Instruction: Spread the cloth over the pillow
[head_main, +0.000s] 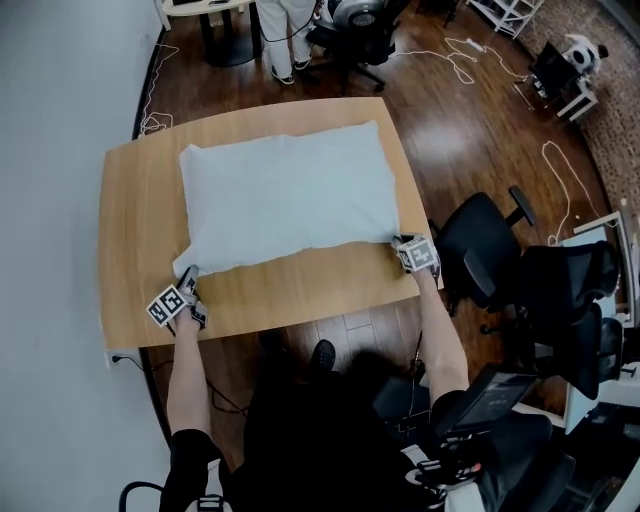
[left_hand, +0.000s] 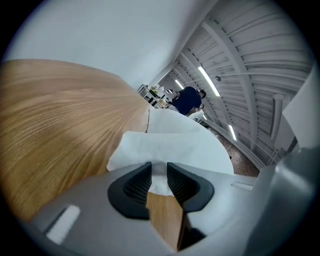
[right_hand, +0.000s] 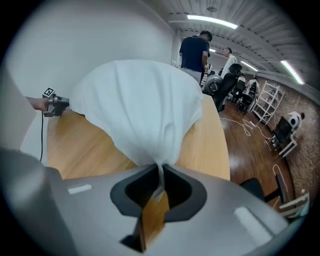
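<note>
Wooden bench (head_main: 130, 230) was covered across its middle by a pale blue cloth (head_main: 285, 190), spread smooth and slightly puffed. Its near corners were pinched tight, one in the left claw (head_main: 188, 274), the other in the right claw (head_main: 399, 241).

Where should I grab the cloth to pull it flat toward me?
Take the cloth at its two near corners, coming from the near edge of the table: they reach onto bare wood, thin enough to pinch. The left gripper and right gripper each grip one corner.
</note>
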